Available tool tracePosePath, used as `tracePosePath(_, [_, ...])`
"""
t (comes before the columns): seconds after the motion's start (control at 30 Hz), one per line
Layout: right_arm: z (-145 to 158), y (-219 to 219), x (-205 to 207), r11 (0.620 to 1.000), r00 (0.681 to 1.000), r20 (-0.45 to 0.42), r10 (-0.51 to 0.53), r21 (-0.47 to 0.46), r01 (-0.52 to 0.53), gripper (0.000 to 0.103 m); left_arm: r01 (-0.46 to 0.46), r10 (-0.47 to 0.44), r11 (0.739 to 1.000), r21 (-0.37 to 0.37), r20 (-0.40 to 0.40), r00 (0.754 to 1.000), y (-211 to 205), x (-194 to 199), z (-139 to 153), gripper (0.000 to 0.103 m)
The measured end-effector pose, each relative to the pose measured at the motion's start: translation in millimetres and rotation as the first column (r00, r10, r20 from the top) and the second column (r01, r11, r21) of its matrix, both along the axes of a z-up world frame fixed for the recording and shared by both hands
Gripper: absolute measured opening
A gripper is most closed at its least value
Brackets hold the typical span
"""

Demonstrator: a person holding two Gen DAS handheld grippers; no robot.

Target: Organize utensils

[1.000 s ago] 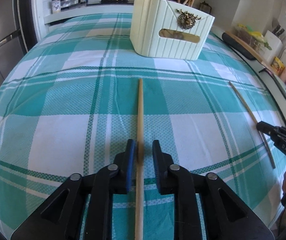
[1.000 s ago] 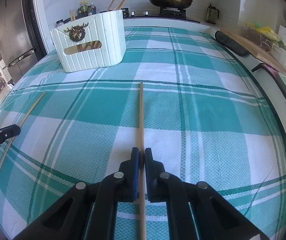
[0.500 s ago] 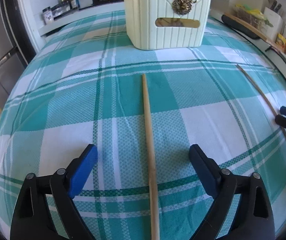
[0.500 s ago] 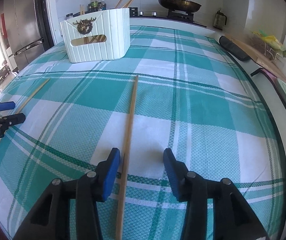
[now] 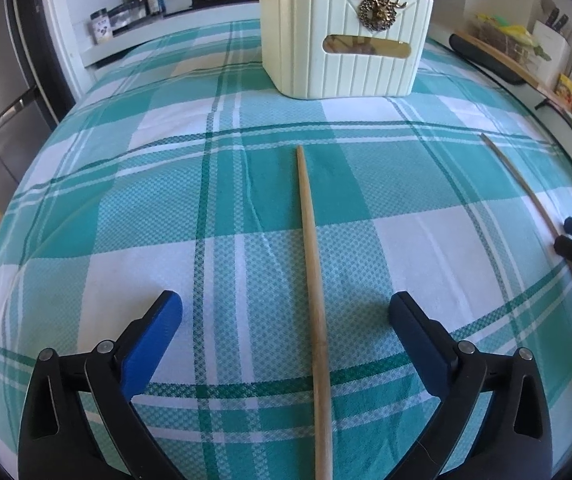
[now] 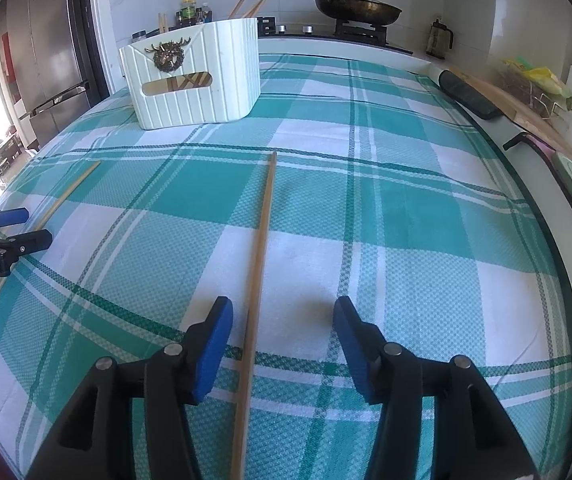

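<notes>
1. On the checked green and white cloth (image 5: 134, 216) lie two long wooden chopsticks, both in front of the white box (image 5: 342, 40).
2. Left chopstick (image 5: 313, 264) lies flat on the cloth, its thin end pointing at the box.
3. Left claw (image 5: 286, 316) has just been opening. Its blue fingers (image 5: 154, 336) now stand wide apart, with the chopstick between them, and they do not touch it.
4. Right chopstick (image 6: 260, 264) lies flat too, nearer than the box and off to its right.
5. Right claw (image 6: 282, 320) has also just been opening. It is about half open, and its chopstick lies close to the left finger (image 6: 210, 344).
6. More chopsticks stick up out of the box.
7. Behind the box, a black pan (image 6: 356, 10) sits on the stove.
</notes>
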State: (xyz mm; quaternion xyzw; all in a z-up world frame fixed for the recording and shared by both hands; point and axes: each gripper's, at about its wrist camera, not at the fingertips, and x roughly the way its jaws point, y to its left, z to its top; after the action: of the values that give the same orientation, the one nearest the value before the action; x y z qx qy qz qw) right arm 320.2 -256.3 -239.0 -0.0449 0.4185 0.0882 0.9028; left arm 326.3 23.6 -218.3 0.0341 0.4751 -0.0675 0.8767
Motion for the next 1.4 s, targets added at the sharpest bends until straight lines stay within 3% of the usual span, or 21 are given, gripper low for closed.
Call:
tracePosePath(0.13, [1,0,1,1.0,1.0,-0.021,0.012,-0.01,-0.012,0.054,0.059,-0.059,0.998,-0.002,-0.053,0.997,4,4,3,0.101])
tracePosePath(0.2, [4,1,4,0.999,0.997,-0.073,0.028,-0.023,-0.03,0.054,0.077,-0.078,0.997,-0.01,-0.073,0.994,7,8,5,0.098])
tracePosePath(0.3, [9,1,13,0.998,0.987,-0.148,0.066,-0.014,-0.069,0.054,0.096,-0.097,0.995,-0.016,-0.094,0.991,10,18,7,0.091])
tracePosePath(0.5, [12,19,45,0.987,0.967,-0.209,0.146,-0.038,-0.157,0.053,0.119,-0.118,0.993,0.004,-0.144,0.983,5,46,11,0.07])
tracePosePath(0.6, [10,28,71,0.987,0.965,-0.223,0.138,-0.047,-0.152,0.045,0.11,-0.106,0.994,0.014,-0.166,0.98,2,62,13,0.054])
tracePosePath(0.67, [11,32,90,0.99,0.968,-0.215,0.126,-0.04,-0.137,0.038,0.102,-0.102,0.995,-0.01,-0.177,0.979,2,73,15,0.025])
tracePosePath(0.73, [11,36,112,0.993,0.972,-0.21,0.105,-0.029,-0.113,0.025,0.092,-0.097,0.995,-0.035,-0.185,0.978,0,82,15,0.007])
tracePosePath(0.77, [12,38,120,0.994,0.973,-0.207,0.099,-0.024,-0.107,0.011,0.09,-0.098,0.995,-0.052,-0.18,0.979,0,84,16,0.006])
tracePosePath(0.8, [12,39,129,0.995,0.974,-0.207,0.091,-0.02,-0.097,0.006,0.087,-0.098,0.994,-0.069,-0.175,0.98,0,85,16,0.005])
tracePosePath(0.9, [16,39,140,0.997,0.977,-0.2,0.072,0.017,-0.07,0.006,0.064,-0.078,0.993,-0.103,-0.133,0.988,4,80,25,0.005])
tracePosePath(1.1, [71,32,104,0.988,0.994,-0.024,0.108,0.11,-0.105,0.006,0.058,-0.052,0.975,-0.215,0.034,0.998,21,48,85,0.005])
tracePosePath(1.4, [159,14,26,0.969,0.972,0.206,0.115,0.194,-0.156,0.006,0.146,-0.067,0.951,-0.274,0.276,0.959,29,-16,171,0.005])
